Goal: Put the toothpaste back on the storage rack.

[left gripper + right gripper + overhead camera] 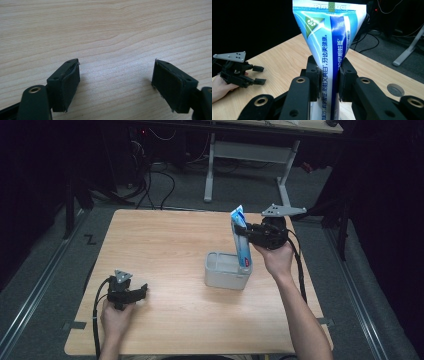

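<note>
Gripping a blue-and-white toothpaste tube (329, 52) upright, our right gripper (329, 80) holds it w/ its lower end inside the grey holder (227, 270) mid-table. Our left gripper (116, 82) rests near the table (165, 250) edge, jaws spread wide, nothing btw them.

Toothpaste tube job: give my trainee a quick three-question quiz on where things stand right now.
1. True or false: the right gripper is shut on the toothpaste tube.
2. The tube's lower end is at the: A) grey box B) bare table C) floor.
3. What lies between the left gripper's jaws?

Key: 1. True. 2. A: in the high view it stands upright at the box's right end. 3. Nothing; they stand open over bare wood.
</note>
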`<state>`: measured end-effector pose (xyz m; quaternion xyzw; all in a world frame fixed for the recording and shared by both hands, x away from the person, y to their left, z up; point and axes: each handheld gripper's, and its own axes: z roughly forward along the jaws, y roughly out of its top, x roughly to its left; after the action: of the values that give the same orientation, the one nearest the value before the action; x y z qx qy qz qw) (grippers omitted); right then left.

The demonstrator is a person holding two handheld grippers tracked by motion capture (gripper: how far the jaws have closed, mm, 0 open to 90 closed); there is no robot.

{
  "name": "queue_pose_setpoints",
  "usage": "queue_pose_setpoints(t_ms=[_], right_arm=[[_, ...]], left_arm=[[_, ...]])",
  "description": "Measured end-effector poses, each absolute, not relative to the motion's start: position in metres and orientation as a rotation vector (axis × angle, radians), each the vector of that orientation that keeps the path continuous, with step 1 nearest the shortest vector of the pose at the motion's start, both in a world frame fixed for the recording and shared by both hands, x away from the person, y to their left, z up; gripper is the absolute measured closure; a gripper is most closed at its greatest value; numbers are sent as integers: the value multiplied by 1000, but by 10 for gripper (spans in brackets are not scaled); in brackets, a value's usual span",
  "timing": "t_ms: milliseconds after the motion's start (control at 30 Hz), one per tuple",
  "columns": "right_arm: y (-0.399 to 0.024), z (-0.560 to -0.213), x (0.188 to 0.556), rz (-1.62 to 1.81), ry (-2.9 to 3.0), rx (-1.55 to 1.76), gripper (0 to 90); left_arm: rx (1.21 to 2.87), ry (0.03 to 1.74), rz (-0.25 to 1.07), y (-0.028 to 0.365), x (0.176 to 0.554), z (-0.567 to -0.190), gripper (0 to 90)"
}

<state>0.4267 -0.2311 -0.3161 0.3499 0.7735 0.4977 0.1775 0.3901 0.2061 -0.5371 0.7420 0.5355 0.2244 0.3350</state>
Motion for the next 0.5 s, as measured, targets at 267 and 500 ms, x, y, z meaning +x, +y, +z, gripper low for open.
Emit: queue_pose_setpoints(t_ms=[267,500], right_arm=[[-219,-317,433,1409,2211,976,744],[-213,-320,436,1407,2217,975,743]], left_arm=[[1935,1397,585,206,390,-537,227],[1933,1396,581,207,390,-537,228]])
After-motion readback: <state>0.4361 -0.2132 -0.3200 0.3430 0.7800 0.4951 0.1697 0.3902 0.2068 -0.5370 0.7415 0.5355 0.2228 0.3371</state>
